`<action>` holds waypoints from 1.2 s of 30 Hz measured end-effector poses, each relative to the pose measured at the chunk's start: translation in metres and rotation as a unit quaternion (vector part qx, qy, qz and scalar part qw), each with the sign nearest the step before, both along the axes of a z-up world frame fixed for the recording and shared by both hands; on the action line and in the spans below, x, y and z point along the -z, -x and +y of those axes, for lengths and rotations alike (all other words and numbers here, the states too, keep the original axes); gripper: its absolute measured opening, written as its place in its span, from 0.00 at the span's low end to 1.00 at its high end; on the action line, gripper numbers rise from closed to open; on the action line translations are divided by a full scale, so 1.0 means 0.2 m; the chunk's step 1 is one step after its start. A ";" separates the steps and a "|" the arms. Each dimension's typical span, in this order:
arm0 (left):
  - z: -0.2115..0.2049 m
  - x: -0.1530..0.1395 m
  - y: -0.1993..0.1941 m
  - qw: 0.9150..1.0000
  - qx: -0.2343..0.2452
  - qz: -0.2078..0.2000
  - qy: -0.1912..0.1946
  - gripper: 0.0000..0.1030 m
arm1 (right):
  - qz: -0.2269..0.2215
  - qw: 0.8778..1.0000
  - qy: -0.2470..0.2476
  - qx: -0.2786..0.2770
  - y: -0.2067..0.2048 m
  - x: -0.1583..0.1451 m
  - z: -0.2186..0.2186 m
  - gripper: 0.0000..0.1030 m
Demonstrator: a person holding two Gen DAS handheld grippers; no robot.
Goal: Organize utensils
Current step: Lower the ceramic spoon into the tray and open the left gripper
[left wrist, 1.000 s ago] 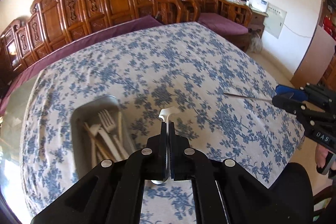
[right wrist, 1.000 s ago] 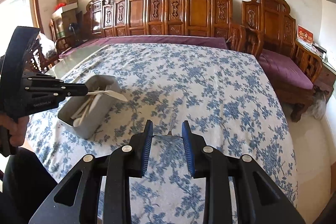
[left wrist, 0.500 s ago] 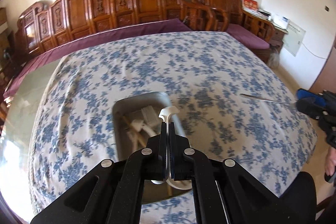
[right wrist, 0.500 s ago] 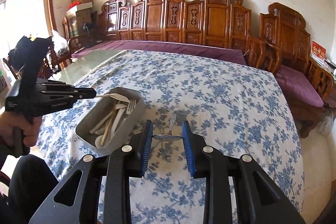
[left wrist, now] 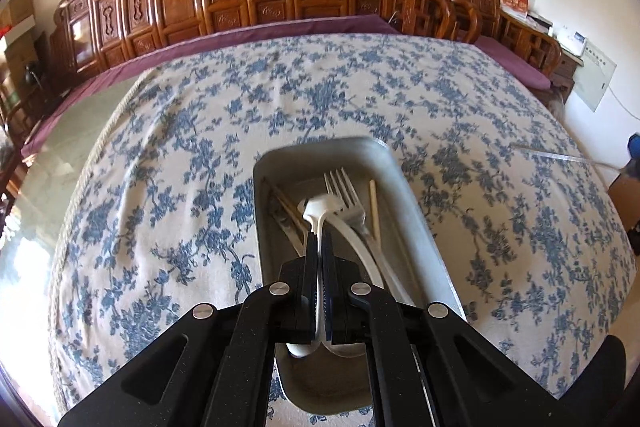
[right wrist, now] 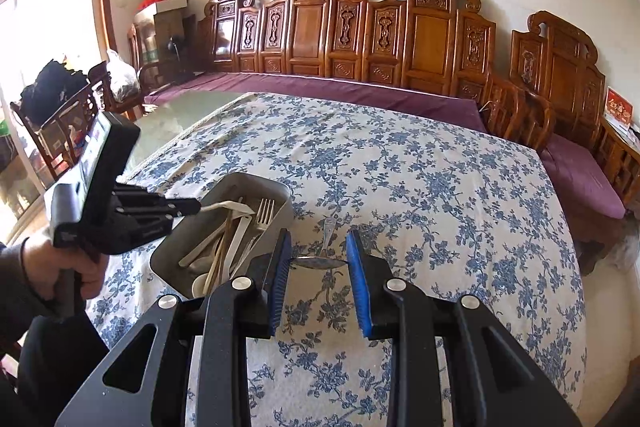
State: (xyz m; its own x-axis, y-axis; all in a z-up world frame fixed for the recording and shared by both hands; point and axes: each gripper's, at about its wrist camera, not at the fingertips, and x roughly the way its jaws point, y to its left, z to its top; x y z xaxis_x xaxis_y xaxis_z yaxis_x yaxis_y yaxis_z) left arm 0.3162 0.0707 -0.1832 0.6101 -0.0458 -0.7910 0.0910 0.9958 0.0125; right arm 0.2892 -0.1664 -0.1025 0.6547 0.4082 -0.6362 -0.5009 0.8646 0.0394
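1. We see the left gripper (left wrist: pixel 320 239) with its jaws clamped tight on a white plastic spoon (left wrist: pixel 320 211); the handle end pokes out ahead of the jaws, over the grey metal tray (left wrist: pixel 416 219).
2. In the tray lie a white fork (left wrist: pixel 346 195) and chopsticks (left wrist: pixel 374 207).
3. The right gripper (right wrist: pixel 318 259) holds a metal spoon (right wrist: pixel 320 261) crosswise, jaws part closed on its bowl, above the floral tabletop (right wrist: pixel 440 187), just right of the tray.
4. The left gripper tilts steeply down at the tray; a hand (right wrist: pixel 60 263) grips its handle.
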 end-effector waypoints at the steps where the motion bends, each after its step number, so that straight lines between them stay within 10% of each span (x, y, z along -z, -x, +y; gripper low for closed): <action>1: 0.00 0.01 0.00 1.000 0.000 0.002 0.001 0.01 | 0.000 1.000 0.001 -0.001 0.00 0.00 0.01 0.30; 22: 0.22 -0.08 0.19 1.000 -0.009 -0.002 0.018 0.08 | -0.004 0.999 -0.011 -0.049 -0.04 -0.08 0.40 0.30; 36: 0.36 -0.11 0.32 0.999 -0.020 -0.011 0.023 0.14 | 0.039 0.998 0.009 -0.052 -0.20 0.20 0.75 0.30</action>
State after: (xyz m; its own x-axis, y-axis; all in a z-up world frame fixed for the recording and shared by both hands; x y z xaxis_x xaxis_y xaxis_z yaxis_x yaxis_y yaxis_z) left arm 0.2521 0.1436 -0.1609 0.6289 -0.0570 -0.7754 0.0513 0.9982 -0.0318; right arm 0.3286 -0.0159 -0.1429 0.5566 0.4598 -0.6919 -0.5844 0.8087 0.0674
